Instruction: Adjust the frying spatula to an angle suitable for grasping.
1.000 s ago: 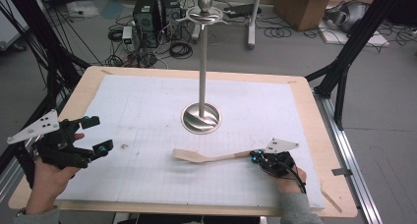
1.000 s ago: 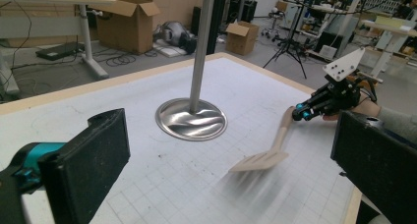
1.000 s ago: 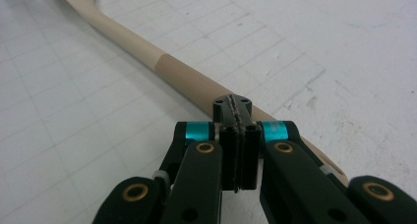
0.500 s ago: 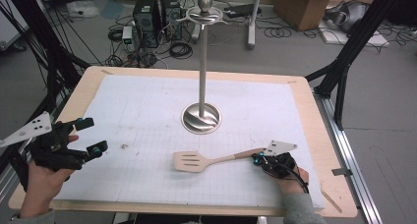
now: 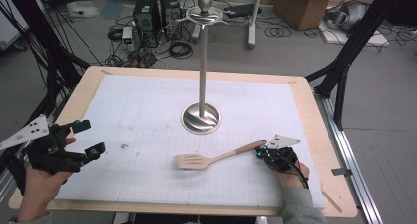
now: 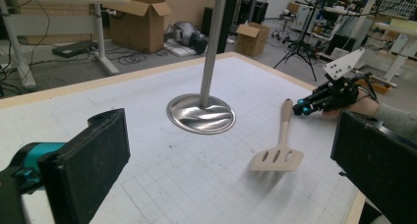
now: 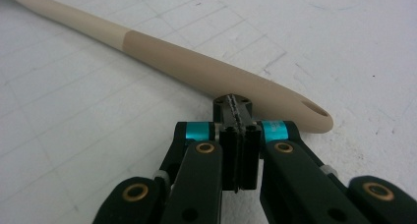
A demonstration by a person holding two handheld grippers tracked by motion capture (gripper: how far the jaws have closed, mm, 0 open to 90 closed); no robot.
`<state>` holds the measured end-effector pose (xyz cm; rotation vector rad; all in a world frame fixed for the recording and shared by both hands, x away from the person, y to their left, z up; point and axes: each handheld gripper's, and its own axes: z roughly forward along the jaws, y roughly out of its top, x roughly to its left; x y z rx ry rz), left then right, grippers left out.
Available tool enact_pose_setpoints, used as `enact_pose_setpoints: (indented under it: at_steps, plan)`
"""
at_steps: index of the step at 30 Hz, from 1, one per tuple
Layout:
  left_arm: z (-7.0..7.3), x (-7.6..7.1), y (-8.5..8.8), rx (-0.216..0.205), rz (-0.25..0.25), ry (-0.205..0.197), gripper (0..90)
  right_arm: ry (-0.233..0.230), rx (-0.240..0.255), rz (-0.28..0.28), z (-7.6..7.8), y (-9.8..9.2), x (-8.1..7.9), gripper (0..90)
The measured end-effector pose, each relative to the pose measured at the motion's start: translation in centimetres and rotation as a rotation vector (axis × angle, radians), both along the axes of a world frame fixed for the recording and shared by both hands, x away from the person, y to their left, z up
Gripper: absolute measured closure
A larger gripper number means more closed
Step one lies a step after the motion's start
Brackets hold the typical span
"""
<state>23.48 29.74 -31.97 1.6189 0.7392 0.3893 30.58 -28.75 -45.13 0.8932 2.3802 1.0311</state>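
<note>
**Wooden spatula nudged by closed jaws**

Black jaws of the right gripper (image 7: pixel 235 117) are sitting together, clamping nothing, tips touching the spatula (image 5: pixel 212 157) handle's end, probably to push it. The spatula is lying flat on the worktop (image 5: pixel 147 111), just in front of the steel stand (image 5: pixel 201 117). The left gripper (image 5: pixel 88 138), jaws apart, is waiting well aside. Nothing is blocking the way.

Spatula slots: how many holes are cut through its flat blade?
3. They sit side by side across the blade of the wooden spatula, which lies on the white mat near the steel stand, as the left gripper view shows. None looks hidden.
</note>
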Motion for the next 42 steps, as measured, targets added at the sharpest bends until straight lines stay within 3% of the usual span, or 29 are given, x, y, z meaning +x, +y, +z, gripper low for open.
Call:
enact_pose_setpoints:
  at_steps: [10, 15, 21, 24, 32, 42]
  plan:
    - [0.0, -0.1, 0.0, 0.001, 0.001, -0.001, 1.7, -0.016, -0.014, -0.044, 0.0, 0.6, 1.5, 90.0]
    - [-0.1, -0.3, 0.2, 0.004, 0.006, 0.001, 1.7, -0.011, -0.003, -0.063, 0.0, 0.9, 2.4, 90.0]
    - [0.0, -0.7, 0.6, 0.000, 0.018, 0.000, 1.7, -0.019, 0.023, -0.078, 0.3, 1.0, 2.3, 90.0]
    - [0.0, -0.8, 0.9, -0.004, 0.029, -0.001, 1.7, -0.017, 0.069, -0.042, 1.0, 1.5, 2.1, 90.0]
    - [-0.1, -1.3, 1.1, -0.003, 0.037, -0.001, 1.7, 0.004, 0.111, 0.079, 2.6, 5.5, 2.0, 90.0]
    - [-0.1, -1.6, 1.7, -0.012, 0.049, 0.000, 1.7, 0.071, 0.084, 0.146, 2.0, 10.2, 2.8, 90.0]
